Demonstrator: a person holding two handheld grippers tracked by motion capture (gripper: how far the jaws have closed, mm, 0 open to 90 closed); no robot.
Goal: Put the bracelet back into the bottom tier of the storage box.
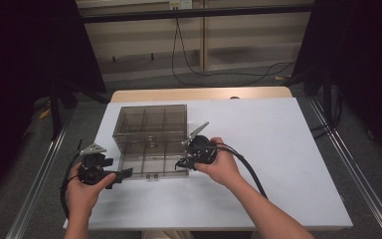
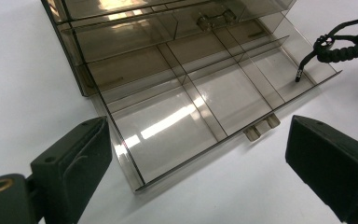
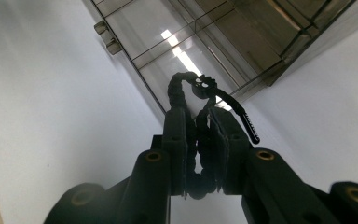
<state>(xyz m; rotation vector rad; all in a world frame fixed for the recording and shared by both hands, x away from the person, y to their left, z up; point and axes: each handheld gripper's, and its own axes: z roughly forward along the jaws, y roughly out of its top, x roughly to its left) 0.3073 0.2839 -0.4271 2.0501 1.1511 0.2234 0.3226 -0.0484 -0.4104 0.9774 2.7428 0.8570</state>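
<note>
A smoky clear drawer box [image 1: 150, 119] stands on the white table, its bottom drawer [image 1: 151, 164] pulled out toward me. The drawer [image 2: 205, 150] has several bare compartments. My right gripper [image 3: 198, 116] is shut on a black braided cord [image 3: 186, 86], whose loop and loose end stick out past the fingertips. From the left gripper view, the cord [image 2: 335, 46] hangs over the drawer's right-end compartment, its tip dipping toward the floor there. Viewed from above, the right gripper [image 1: 184, 162] is at the drawer's right front corner. My left gripper [image 1: 122, 174] stands open at the drawer's left front corner, holding nothing.
Two small pull tabs [image 2: 261, 128] stick out from the drawer front. White table surface [image 1: 278, 149] stretches to the right of the box. Behind the table, cables [image 1: 219, 74] lie on the floor, and dark curtains hang at both sides.
</note>
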